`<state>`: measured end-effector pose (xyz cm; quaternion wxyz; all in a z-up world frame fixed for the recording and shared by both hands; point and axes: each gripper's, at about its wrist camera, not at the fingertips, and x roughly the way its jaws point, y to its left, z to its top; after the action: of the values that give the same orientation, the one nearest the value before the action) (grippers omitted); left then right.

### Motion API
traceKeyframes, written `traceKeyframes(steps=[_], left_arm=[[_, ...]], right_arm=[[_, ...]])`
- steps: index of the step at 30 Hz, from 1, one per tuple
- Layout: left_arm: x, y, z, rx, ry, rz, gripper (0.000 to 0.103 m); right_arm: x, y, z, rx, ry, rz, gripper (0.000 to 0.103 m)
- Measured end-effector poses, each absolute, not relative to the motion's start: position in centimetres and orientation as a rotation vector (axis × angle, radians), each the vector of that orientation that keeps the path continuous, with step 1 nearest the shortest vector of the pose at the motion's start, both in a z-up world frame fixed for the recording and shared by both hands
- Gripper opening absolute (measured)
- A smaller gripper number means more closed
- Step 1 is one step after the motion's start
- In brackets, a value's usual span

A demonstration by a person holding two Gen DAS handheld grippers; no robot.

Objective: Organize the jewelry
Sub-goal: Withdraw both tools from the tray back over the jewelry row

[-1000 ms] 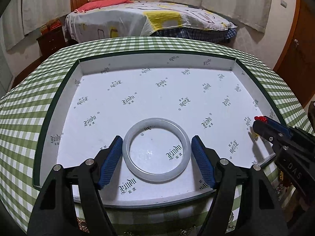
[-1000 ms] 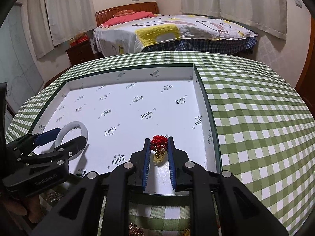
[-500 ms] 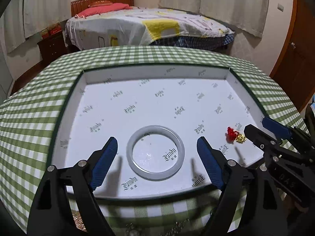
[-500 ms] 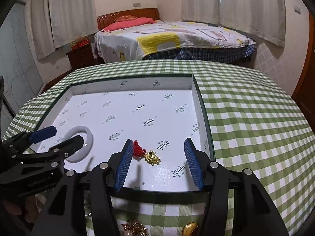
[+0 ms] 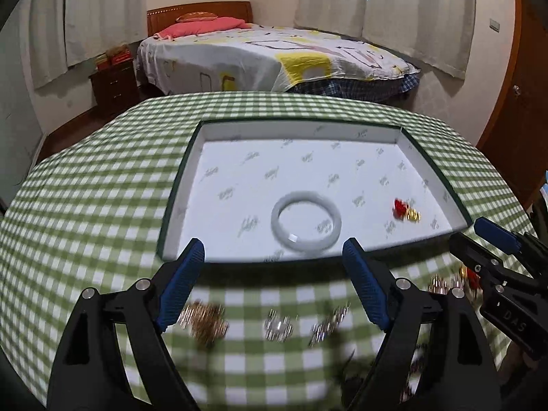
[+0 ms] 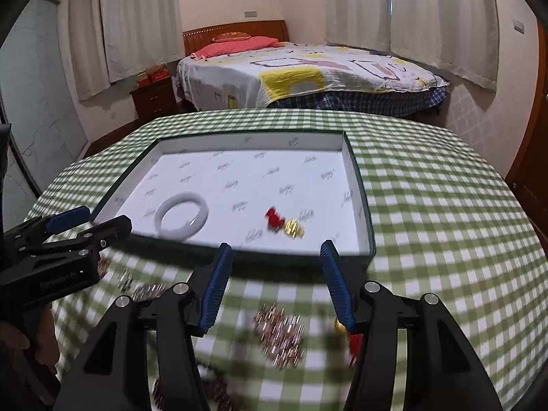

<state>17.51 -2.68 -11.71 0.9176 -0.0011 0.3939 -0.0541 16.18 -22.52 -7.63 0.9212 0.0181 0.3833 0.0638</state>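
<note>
A shallow white-lined box [image 5: 359, 132] [image 6: 253, 138] sits on the green checked tablecloth. A pale jade bangle [image 5: 306, 225] [image 6: 181, 216] lies flat in it near the front wall. A red-and-gold charm [image 5: 406, 209] [image 6: 284, 225] lies in it to the right. My left gripper [image 5: 274, 267] [image 6: 87, 221] is open and empty, just in front of the box. My right gripper [image 6: 275, 263] [image 5: 476, 236] is open and empty, in front of the box's right half. Loose jewelry pieces [image 5: 205, 320] [image 6: 281, 334] lie blurred on the cloth under both grippers.
The round table's edge falls away on all sides. A bed [image 5: 274, 58] stands behind the table, a dark nightstand [image 5: 114, 87] to its left, and a wooden door [image 5: 513, 85] on the right.
Both grippers have pulled back out of the box and risen, open. The bangle and the charm stay lying in the box. Loose jewelry on the cloth has come into view.
</note>
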Motion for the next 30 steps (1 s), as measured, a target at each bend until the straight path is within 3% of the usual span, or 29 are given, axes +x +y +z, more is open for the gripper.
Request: traceKeyframes(steps=[30], left_arm=[[7.9,1.7,-13.1,-0.018,0.864,-0.008,0.081]], right_arm=[[8.4,-18.4,-10.6,0.000,0.889,0.241,0.054]])
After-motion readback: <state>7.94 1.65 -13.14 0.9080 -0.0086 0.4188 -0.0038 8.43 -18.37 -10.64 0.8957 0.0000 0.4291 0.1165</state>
